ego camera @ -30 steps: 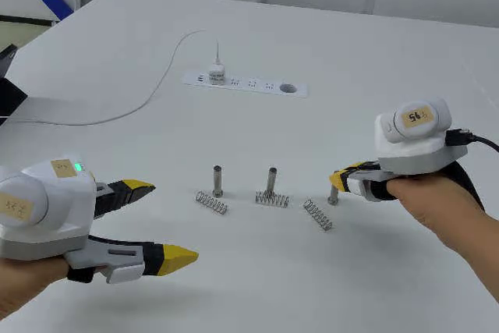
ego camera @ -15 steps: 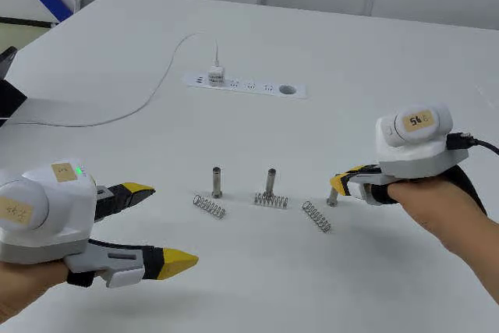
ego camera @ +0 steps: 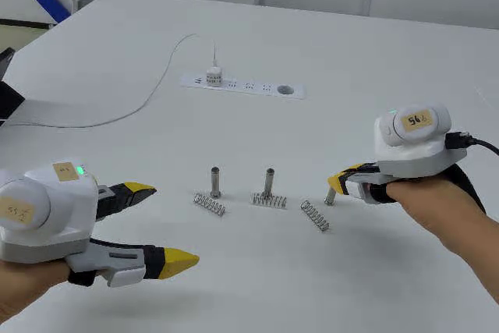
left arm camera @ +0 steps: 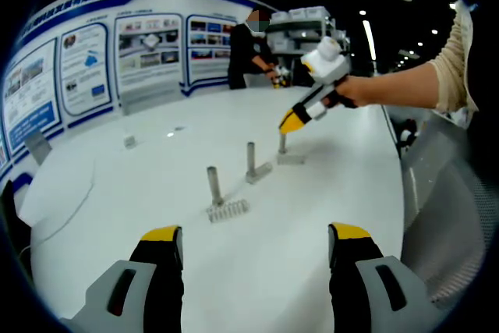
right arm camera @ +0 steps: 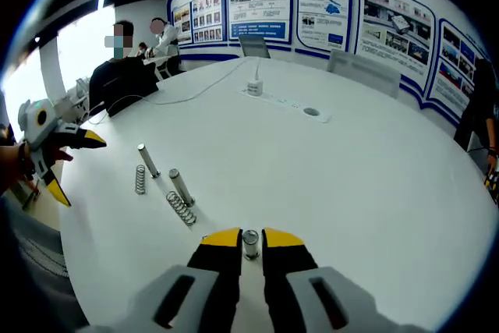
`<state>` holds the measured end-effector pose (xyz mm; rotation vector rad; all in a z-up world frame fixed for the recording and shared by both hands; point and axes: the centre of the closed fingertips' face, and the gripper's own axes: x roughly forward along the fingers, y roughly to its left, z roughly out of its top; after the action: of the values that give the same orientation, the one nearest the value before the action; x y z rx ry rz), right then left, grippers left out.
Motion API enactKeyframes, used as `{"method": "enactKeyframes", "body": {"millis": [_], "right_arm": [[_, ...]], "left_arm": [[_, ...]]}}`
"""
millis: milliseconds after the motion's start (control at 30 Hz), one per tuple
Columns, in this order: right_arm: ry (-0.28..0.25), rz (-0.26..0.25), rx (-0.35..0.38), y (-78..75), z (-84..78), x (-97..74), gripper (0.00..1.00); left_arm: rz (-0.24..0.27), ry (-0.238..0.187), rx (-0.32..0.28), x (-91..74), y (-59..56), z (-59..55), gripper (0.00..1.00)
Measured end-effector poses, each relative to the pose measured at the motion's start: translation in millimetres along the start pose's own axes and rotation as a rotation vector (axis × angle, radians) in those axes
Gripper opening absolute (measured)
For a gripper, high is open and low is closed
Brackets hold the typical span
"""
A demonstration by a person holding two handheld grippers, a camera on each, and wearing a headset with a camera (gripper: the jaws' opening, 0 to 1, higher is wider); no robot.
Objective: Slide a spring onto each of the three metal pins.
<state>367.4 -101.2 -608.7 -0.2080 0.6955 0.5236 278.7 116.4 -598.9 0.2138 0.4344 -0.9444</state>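
Note:
Three short metal pins stand upright in a row on the white table: left pin [ego camera: 215, 182], middle pin [ego camera: 269, 182], right pin [ego camera: 330, 196]. A spring lies flat in front of each: left spring [ego camera: 210, 204], middle spring [ego camera: 269, 200], right spring [ego camera: 315, 215]. My right gripper [ego camera: 337, 184] is at the right pin; in its own view the yellow tips of the right gripper [right arm camera: 250, 238] are shut on the top of the right pin [right arm camera: 250, 244]. My left gripper [ego camera: 162, 224] hovers open at the near left, with nothing in the left gripper [left arm camera: 256, 233], well short of the left pin [left arm camera: 213, 185].
A white power strip [ego camera: 242, 84] with a plugged charger and a cable lies farther back on the table [ego camera: 351, 52]. Chairs stand beyond the far edge. People are by the far side of the room in both gripper views.

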Motion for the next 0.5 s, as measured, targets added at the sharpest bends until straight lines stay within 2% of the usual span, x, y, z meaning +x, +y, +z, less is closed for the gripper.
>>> {"method": "enactKeyframes", "body": {"millis": [500], "right_arm": [[-0.016, 0.005, -0.010, 3.9, 1.3, -2.2, 0.16]], "left_arm": [[-0.001, -0.003, 0.002, 0.3, 0.5, 0.9, 0.77]]}}
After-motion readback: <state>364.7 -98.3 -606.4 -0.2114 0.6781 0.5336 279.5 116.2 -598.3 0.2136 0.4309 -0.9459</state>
